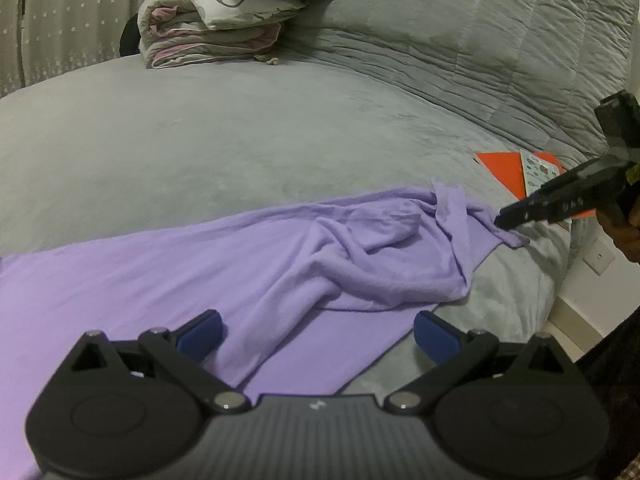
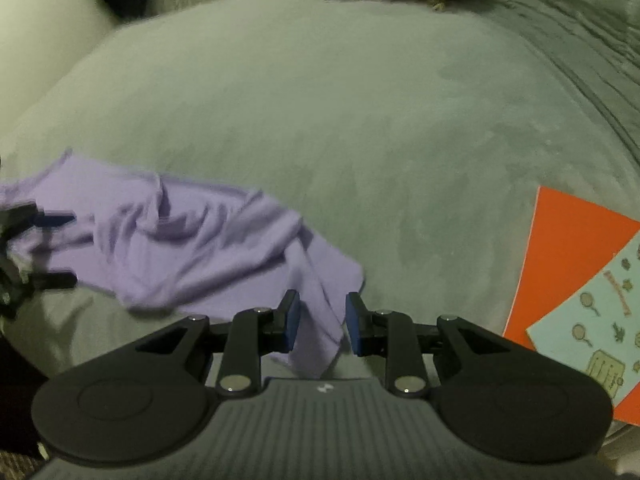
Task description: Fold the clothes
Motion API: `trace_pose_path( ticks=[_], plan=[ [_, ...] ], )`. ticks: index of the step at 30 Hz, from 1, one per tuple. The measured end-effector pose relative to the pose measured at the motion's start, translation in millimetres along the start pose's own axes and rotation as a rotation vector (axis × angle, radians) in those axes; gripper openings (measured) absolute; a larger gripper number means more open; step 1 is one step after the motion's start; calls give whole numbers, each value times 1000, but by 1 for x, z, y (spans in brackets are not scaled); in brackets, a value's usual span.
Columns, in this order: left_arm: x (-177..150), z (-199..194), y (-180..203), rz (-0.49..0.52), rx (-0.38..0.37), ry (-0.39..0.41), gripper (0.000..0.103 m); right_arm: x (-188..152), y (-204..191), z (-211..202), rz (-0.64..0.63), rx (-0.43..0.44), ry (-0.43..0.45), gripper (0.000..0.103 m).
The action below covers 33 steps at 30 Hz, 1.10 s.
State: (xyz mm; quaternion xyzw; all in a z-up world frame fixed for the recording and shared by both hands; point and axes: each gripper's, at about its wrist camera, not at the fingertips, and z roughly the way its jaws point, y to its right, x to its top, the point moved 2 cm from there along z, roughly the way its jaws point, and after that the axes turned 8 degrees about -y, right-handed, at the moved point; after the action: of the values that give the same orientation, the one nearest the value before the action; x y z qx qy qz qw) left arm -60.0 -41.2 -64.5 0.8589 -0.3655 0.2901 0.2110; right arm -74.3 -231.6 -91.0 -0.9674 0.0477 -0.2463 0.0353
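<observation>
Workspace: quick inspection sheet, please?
Surface: grey bed, bare in the middle.
Job's things: purple garment, rumpled, partly spread at the near edge.
Clutter: folded quilt at the far side; orange book with a picture card on it.
Grippers: left claw open over the garment; right claw partly open, a garment corner between its pads, not pressed.
Cables: nothing seen.
Surroundings: wall socket beside the bed.

A plain lilac garment (image 1: 280,264) lies on a grey bed (image 1: 240,128), an orange book (image 2: 568,248) at three o'clock, and a folded white-and-pink flower-print quilt (image 1: 212,20) at twelve.
</observation>
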Motion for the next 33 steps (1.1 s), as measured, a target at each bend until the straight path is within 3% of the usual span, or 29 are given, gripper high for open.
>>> trace_pose_path(
  ticks=[1,2,3,8,12,13,14,16,19,22,28,33],
  plan=[
    [0,0,1,1,0,0,102,0,-1,0,-12,-12,-4,22],
    [1,0,1,3,0,-1,102,-1,-2,0,-24,-24,-6,5],
    [1,1,1,5,-1,-1,102,-1,-4,0,-35,-36,-8,2],
    [3,2,3,5,-8,0,102,5,-5,-12,-60,-101,40,2],
    [5,3,5,2,-11,1,102,16,1,-21,-37,-92,60,2],
    [5,3,5,2,-12,2,102,18,2,-21,-40,-75,49,6],
    [5,3,5,2,-13,1,102,17,1,-21,-58,-35,21,16],
    [6,3,6,4,-15,0,102,14,1,-18,-100,64,-51,18],
    [5,3,5,9,-14,-3,102,7,0,-22,-123,140,-63,19],
    [5,3,4,7,-12,-5,102,11,10,-27,-59,153,-25,19],
    [5,3,4,10,-9,-7,102,22,48,-17,199,80,37,20],
    [5,4,4,13,-8,-9,102,23,38,-3,177,66,13,20]
  ],
)
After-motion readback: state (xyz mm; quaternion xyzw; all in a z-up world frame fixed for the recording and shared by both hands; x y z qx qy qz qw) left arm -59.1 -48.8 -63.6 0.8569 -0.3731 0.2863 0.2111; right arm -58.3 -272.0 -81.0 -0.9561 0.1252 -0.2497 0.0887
